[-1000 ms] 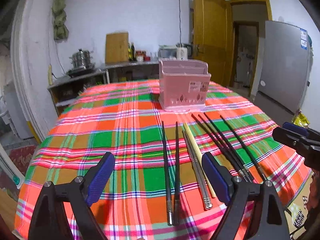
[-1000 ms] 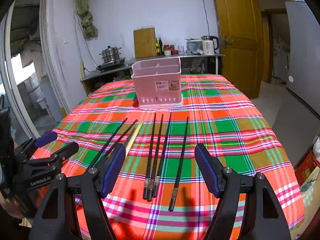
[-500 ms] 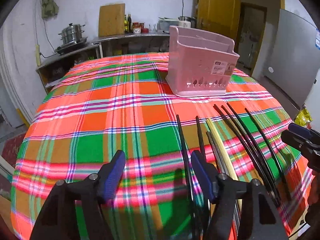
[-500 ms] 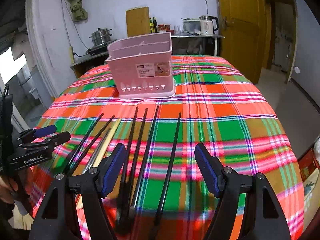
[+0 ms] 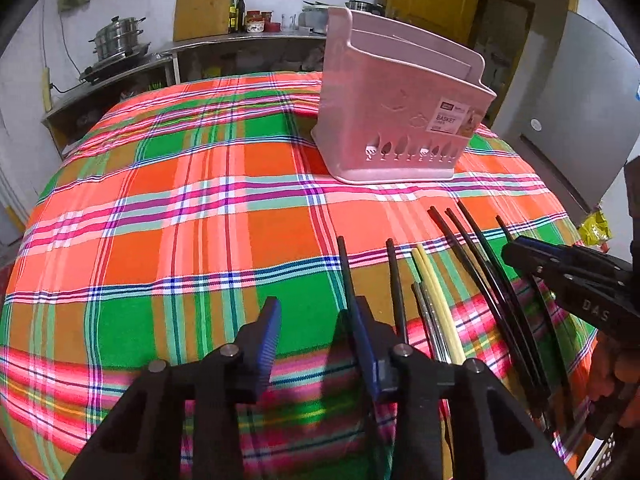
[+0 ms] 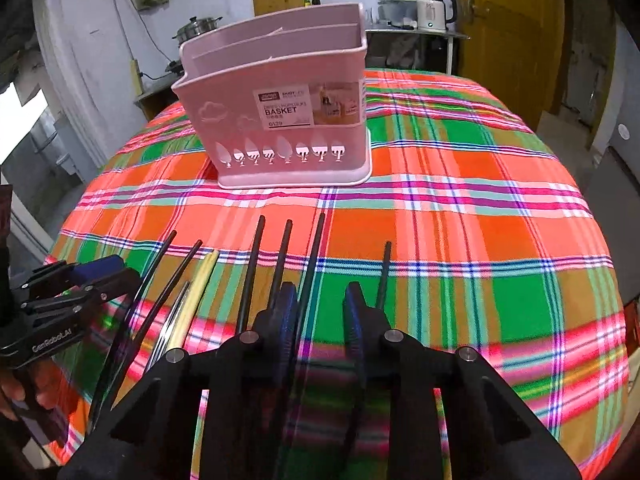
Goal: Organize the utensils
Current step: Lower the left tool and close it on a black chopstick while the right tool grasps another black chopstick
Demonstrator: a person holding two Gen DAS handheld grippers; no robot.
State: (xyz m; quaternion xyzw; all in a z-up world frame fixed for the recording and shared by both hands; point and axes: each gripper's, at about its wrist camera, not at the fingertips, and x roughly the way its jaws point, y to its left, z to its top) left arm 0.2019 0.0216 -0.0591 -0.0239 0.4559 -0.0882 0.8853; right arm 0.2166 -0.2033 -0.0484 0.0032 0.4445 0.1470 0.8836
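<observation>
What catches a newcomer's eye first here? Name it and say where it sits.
The bright orange, green and pink plaid tablecloth fills both views. The pale pink plastic utensil basket stands upright at the far middle. Nearer, a row of long black chopsticks and one pale yellow pair lies flat on the cloth.

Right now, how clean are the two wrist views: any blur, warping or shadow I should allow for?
Left wrist: sharp on the basket; cloth smeared along the bottom edge, under the left gripper; fisheye bulges the table.
Right wrist: basket label legible; blur low around the right gripper, where the chopsticks run out of sight behind the fingers; dark vignette in the corners.
</observation>
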